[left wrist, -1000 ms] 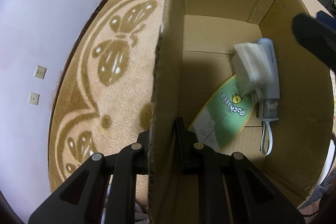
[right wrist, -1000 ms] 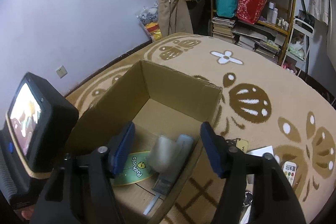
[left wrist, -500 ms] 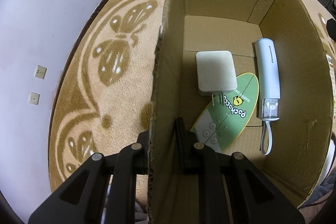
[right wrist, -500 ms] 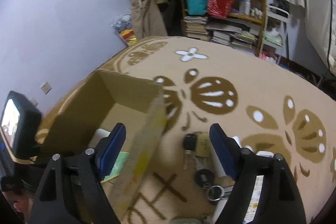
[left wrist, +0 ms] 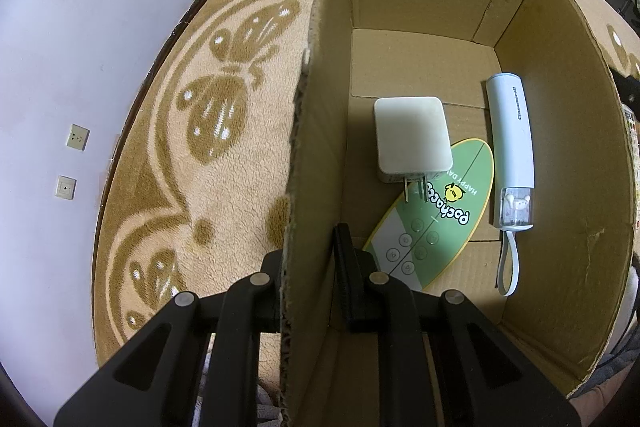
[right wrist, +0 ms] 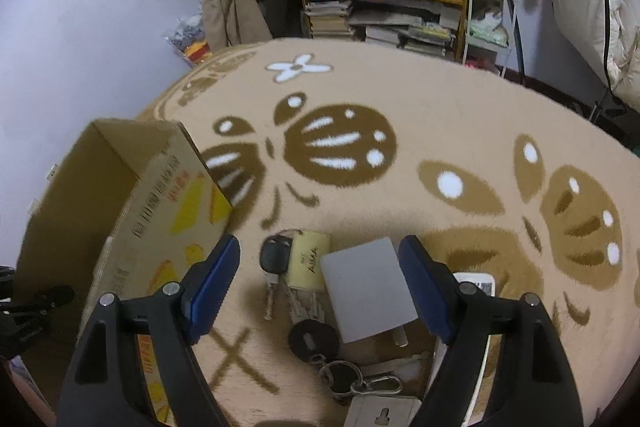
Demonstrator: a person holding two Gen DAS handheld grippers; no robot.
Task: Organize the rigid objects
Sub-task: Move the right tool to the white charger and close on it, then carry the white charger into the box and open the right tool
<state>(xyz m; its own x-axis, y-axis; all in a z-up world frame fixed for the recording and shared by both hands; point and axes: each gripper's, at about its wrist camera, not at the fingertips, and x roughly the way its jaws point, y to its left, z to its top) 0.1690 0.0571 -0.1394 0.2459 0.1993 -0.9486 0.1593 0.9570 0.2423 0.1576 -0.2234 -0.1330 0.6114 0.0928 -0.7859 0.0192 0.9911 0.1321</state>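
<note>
Two jobs here: my left hand-held gripper point(left wrist: 308, 263) clamps the cardboard box point(left wrist: 560, 147) wall. My right hand-held gripper point(right wrist: 320, 279), jaws spread, hovers directly over the grey adapter point(right wrist: 366, 293) between them.

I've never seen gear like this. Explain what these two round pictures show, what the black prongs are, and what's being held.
A person holds a two-finger claw in each hand, with a wide-angle camera on each looking along its fingers. In the left view, the left claw is shut on the wall of a cardboard box, steadying it. Inside lie a white charger, a green oval card and a pale blue tube. In the right view, the right claw, blue-padded, is open and empty above a rug, over a grey block beside keys.
</note>
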